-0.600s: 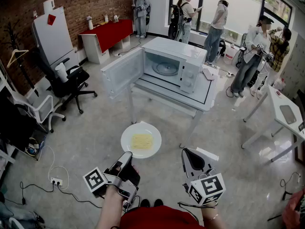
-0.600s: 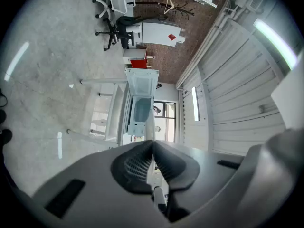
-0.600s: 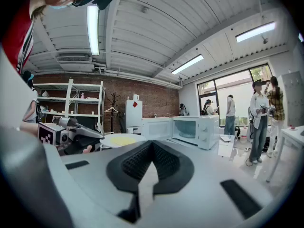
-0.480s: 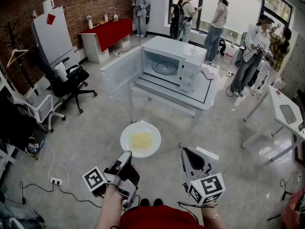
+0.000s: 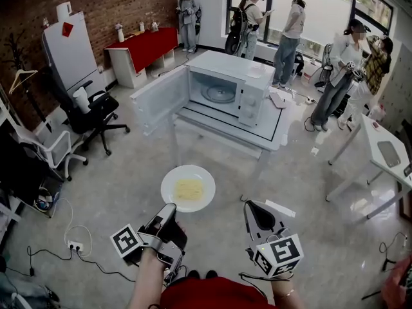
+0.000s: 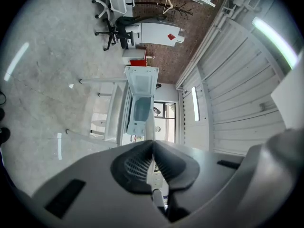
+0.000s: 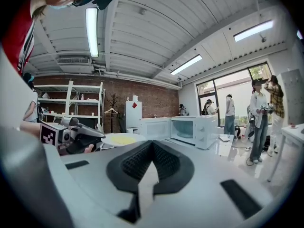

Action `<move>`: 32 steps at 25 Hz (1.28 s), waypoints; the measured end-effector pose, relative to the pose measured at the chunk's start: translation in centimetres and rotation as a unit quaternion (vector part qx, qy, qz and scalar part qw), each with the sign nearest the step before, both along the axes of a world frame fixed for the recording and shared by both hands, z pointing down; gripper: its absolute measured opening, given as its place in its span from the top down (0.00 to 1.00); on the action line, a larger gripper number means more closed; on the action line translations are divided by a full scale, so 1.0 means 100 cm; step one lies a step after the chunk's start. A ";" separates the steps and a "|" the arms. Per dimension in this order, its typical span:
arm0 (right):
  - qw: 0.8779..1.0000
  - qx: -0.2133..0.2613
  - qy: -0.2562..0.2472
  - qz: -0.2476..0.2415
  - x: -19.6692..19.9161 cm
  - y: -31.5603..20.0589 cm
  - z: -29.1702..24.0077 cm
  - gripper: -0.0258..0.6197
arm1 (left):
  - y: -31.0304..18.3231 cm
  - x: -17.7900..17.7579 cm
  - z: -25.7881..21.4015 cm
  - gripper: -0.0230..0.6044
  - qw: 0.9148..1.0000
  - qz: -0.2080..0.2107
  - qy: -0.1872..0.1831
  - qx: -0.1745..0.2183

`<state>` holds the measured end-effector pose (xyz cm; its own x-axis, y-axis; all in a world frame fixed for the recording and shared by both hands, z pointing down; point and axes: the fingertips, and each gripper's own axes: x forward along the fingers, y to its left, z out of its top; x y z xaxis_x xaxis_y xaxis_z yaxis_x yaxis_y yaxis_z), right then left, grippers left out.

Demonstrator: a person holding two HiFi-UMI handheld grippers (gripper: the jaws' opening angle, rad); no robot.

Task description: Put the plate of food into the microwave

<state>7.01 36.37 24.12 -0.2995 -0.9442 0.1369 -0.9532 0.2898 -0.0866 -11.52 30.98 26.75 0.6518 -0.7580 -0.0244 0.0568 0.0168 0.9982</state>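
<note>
A white plate (image 5: pixel 188 188) with flat yellow food (image 5: pixel 189 188) hangs level above the floor. My left gripper (image 5: pixel 171 208) is shut on its near rim. In the left gripper view the plate (image 6: pixel 149 126) shows edge-on as a thin white strip between the closed jaws of the left gripper (image 6: pixel 153 144). Ahead, the white microwave (image 5: pixel 222 87) stands on a white table (image 5: pixel 267 136), its door (image 5: pixel 158 99) swung open to the left and its glass turntable (image 5: pixel 219 93) bare. My right gripper (image 5: pixel 248 206) is shut on nothing, to the right of the plate. The right gripper view shows the plate (image 7: pixel 121 138) and the microwave (image 7: pixel 192 129).
A black office chair (image 5: pixel 93 114) and a white chair (image 5: pixel 48 148) stand at the left. Cables and a power strip (image 5: pixel 76 244) lie on the floor by my left side. A second white table (image 5: pixel 383 156) is at the right. Several people (image 5: pixel 293 34) stand behind the microwave table.
The plate and both grippers keep almost the same places. The head view has shifted slightly, so the microwave table sits a little further left in the picture.
</note>
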 end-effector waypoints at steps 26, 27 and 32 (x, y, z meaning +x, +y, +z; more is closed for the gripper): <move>1.000 -0.018 -0.004 0.008 0.019 -0.234 0.010 0.94 | -0.261 0.040 0.003 0.93 0.999 0.037 0.000 0.018; 1.000 -0.019 -0.003 0.012 0.020 -0.249 0.009 0.94 | -0.275 0.044 0.002 0.93 0.999 0.042 0.003 0.018; 0.999 -0.032 -0.013 0.040 0.032 -0.303 0.009 0.94 | -0.331 0.067 -0.001 0.93 0.997 0.072 0.016 0.013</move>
